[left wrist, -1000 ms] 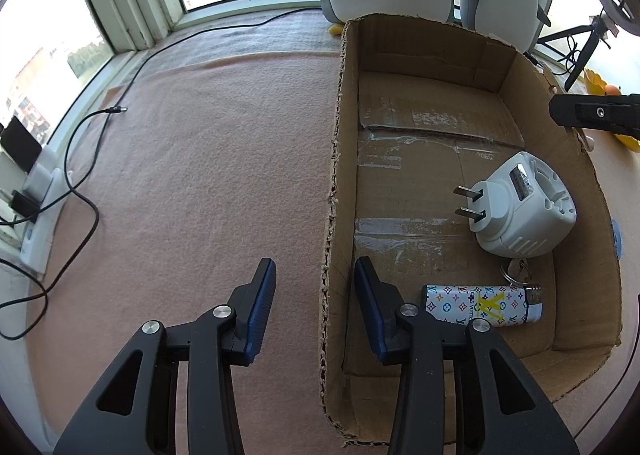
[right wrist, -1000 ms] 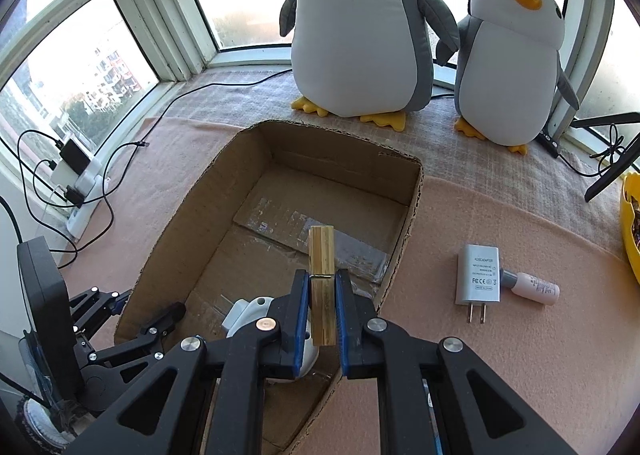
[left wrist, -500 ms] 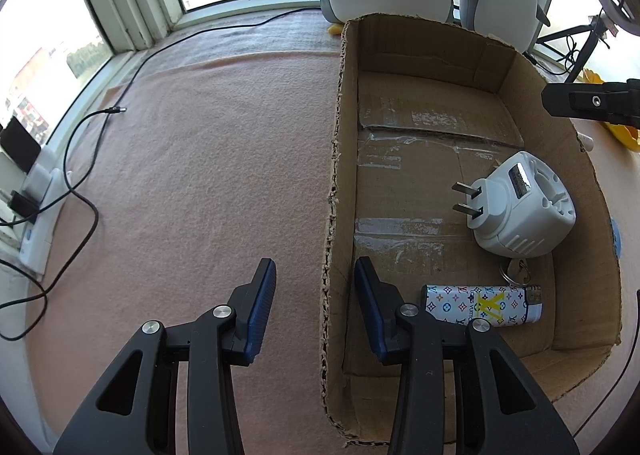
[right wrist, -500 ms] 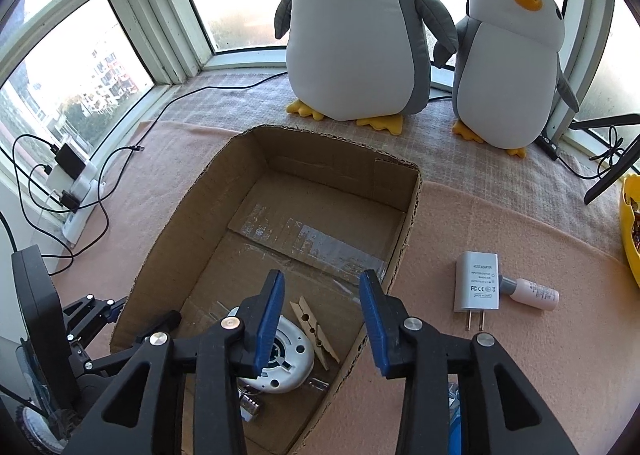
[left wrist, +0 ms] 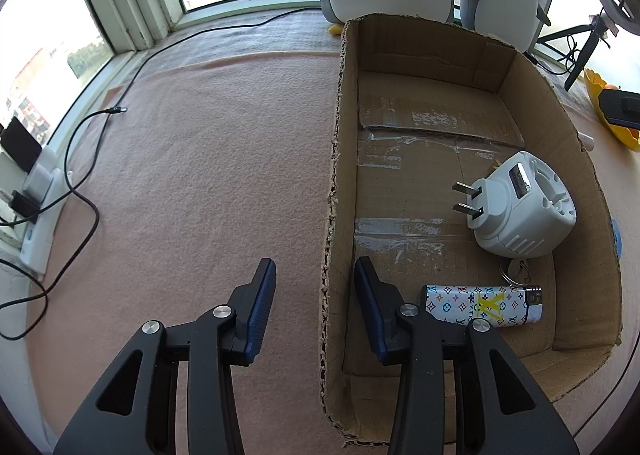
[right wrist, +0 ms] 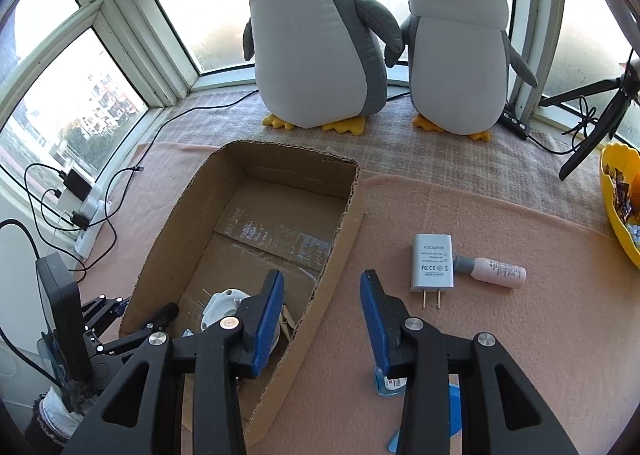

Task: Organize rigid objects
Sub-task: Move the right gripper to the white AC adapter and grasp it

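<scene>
Cardboard dominates the left wrist view: an open box [left wrist: 472, 183] on a pink blanket [left wrist: 200, 183], holding a white plug adapter [left wrist: 520, 207], a key ring [left wrist: 516, 273] just beside it and a patterned lighter [left wrist: 480, 305] lying flat near the front wall. The left gripper [left wrist: 315, 287] hangs released and empty, jaws astride the box's left wall.

From the right wrist, the right gripper [right wrist: 322, 303] is likewise spread and empty, straddling the box's right wall [right wrist: 332, 275]. A white charger [right wrist: 433, 261] and a pink bottle [right wrist: 496, 272] lie touching on the blanket outside the box. Two plush penguins [right wrist: 316, 35] stand by the window.
</scene>
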The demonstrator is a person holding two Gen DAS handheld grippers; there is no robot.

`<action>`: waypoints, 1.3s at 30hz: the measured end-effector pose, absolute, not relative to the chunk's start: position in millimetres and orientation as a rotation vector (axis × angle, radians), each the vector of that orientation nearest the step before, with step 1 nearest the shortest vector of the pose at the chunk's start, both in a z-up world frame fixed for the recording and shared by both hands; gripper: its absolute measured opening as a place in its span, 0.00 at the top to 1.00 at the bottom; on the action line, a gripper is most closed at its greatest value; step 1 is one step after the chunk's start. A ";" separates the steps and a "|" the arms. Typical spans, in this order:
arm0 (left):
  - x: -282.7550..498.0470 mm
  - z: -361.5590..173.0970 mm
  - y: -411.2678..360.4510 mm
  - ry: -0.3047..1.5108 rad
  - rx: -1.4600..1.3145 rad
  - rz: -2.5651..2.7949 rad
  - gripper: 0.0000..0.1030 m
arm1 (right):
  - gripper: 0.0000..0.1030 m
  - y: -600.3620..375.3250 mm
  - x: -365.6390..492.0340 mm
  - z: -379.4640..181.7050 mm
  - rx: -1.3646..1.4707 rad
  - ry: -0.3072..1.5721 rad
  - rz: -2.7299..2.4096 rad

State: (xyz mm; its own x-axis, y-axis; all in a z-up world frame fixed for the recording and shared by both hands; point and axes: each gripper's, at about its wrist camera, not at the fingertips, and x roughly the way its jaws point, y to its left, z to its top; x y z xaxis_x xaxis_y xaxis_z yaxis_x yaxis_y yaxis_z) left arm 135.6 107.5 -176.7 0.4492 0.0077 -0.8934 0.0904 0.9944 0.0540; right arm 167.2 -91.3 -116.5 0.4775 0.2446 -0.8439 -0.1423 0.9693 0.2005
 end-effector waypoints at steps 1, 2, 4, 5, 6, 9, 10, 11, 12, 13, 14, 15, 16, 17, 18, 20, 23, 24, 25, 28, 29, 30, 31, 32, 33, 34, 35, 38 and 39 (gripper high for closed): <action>135.6 -176.8 107.6 1.104 0.098 -0.051 0.61 | 0.65 -99.9 166.0 -116.0 0.130 1.051 0.229; 135.6 -176.6 107.7 1.104 0.098 -0.051 0.61 | 0.65 -108.1 164.9 -115.6 0.148 1.054 0.222; 135.7 -176.6 107.6 1.104 0.097 -0.051 0.61 | 0.65 -122.4 162.1 -115.0 0.167 1.057 0.202; 135.6 -176.3 107.5 1.104 0.097 -0.051 0.61 | 0.65 -128.6 161.1 -115.1 0.169 1.059 0.190; 135.6 -176.4 107.6 1.104 0.098 -0.051 0.61 | 0.65 -134.7 160.0 -115.6 0.171 1.062 0.180; 135.6 -176.2 107.5 1.104 0.099 -0.051 0.61 | 0.65 -152.4 157.7 -119.9 0.197 1.077 0.156; 135.6 -176.1 107.5 1.104 0.100 -0.051 0.61 | 0.65 -157.6 157.2 -121.8 0.209 1.084 0.151; 135.6 -175.9 107.6 1.104 0.100 -0.050 0.61 | 0.65 -162.1 157.3 -124.1 0.220 1.091 0.147; 135.4 -175.8 107.6 1.104 0.101 -0.050 0.61 | 0.65 -166.3 157.9 -126.4 0.232 1.098 0.143; 135.4 -175.8 107.6 1.105 0.102 -0.049 0.61 | 0.65 -170.0 159.0 -128.9 0.246 1.107 0.140; 135.2 -175.6 107.2 1.105 0.102 -0.049 0.61 | 0.65 -172.9 160.5 -131.4 0.261 1.115 0.138; 135.1 -175.5 107.1 1.105 0.103 -0.049 0.61 | 0.65 -175.0 162.5 -133.6 0.275 1.124 0.141; 135.1 -175.5 107.2 1.106 0.103 -0.049 0.61 | 0.64 -176.8 164.3 -135.8 0.288 1.133 0.145; 135.1 -175.5 107.1 1.106 0.103 -0.049 0.61 | 0.63 -177.9 166.7 -138.6 0.297 1.144 0.149; 135.3 -175.6 107.2 1.106 0.102 -0.049 0.61 | 0.61 -178.2 169.6 -141.3 0.302 1.156 0.152; 135.1 -175.5 107.5 1.107 0.101 -0.050 0.61 | 0.59 -178.3 175.2 -146.9 0.307 1.176 0.155; 135.8 -175.7 107.8 1.109 0.099 -0.051 0.61 | 0.58 -180.2 184.2 -154.7 0.324 1.199 0.154; 136.0 -175.7 107.7 1.110 0.100 -0.051 0.61 | 0.57 -181.0 187.7 -157.6 0.332 1.207 0.154; 136.2 -175.7 107.6 1.111 0.101 -0.051 0.61 | 0.57 -181.8 191.2 -160.6 0.340 1.215 0.153; 136.5 -175.8 107.3 1.113 0.104 -0.053 0.61 | 0.56 -184.3 201.1 -168.5 0.360 1.230 0.144; 136.7 -175.9 107.3 1.114 0.103 -0.053 0.61 | 0.56 -184.2 204.3 -170.3 0.359 1.232 0.139; 137.0 -175.9 107.3 1.115 0.103 -0.054 0.61 | 0.56 -183.6 207.2 -172.0 0.354 1.235 0.132; 136.9 -176.0 107.4 1.115 0.103 -0.054 0.61 | 0.56 -182.8 209.9 -173.5 0.348 1.239 0.130; 137.8 -176.0 107.2 1.115 0.103 -0.053 0.61 | 0.56 -181.8 212.6 -174.8 0.343 1.243 0.129; 137.8 -175.9 107.2 1.115 0.103 -0.053 0.61 | 0.56 -180.9 215.5 -175.9 0.339 1.246 0.129; 137.8 -176.0 107.3 1.115 0.103 -0.053 0.61 | 0.56 -179.6 217.9 -176.6 0.334 1.249 0.131; 138.0 -175.9 107.2 1.116 0.102 -0.052 0.61 | 0.56 -178.1 220.6 -177.4 0.329 1.252 0.131; 138.4 -176.0 107.7 1.117 0.099 -0.053 0.61 | 0.56 -175.1 227.6 -180.1 0.322 1.259 0.131; 138.4 -176.1 107.8 1.117 0.098 -0.053 0.61 | 0.56 -174.1 230.0 -181.1 0.321 1.262 0.130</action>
